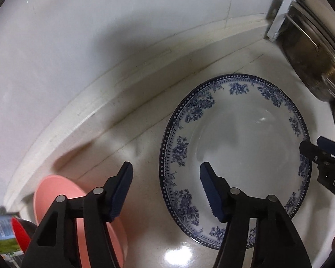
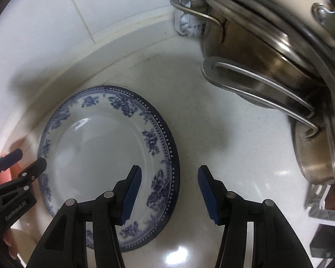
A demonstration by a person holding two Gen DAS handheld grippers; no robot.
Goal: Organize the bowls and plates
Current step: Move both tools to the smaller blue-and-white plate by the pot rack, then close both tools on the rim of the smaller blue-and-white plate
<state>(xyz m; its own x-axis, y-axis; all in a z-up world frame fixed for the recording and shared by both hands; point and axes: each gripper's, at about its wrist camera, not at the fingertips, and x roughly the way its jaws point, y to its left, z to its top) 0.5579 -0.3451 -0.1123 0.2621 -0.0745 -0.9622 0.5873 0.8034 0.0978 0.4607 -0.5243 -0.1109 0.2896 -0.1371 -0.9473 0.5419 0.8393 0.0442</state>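
A white plate with a blue floral rim point(image 1: 245, 134) lies flat on the pale countertop. My left gripper point(image 1: 166, 178) hangs over it pointing steeply down, jaws apart, with the plate's left rim in the gap and neither pad touching it. In the right wrist view the same plate point(image 2: 96, 151) shows with its right rim between the parted pads of my right gripper point(image 2: 169, 178), also untouched. Each gripper appears in the other's view: the right gripper point(image 1: 312, 144) at the plate's far side, the left gripper point(image 2: 30, 159) at its left edge.
A pink bowl point(image 1: 55, 194) sits left of the plate, partly behind my left finger. Stacked steel pots with handles point(image 2: 268, 71) crowd the right side. The tiled wall and raised backsplash point(image 1: 100, 102) run behind. A red item and a labelled bottle point(image 1: 0, 225) are at the lower left.
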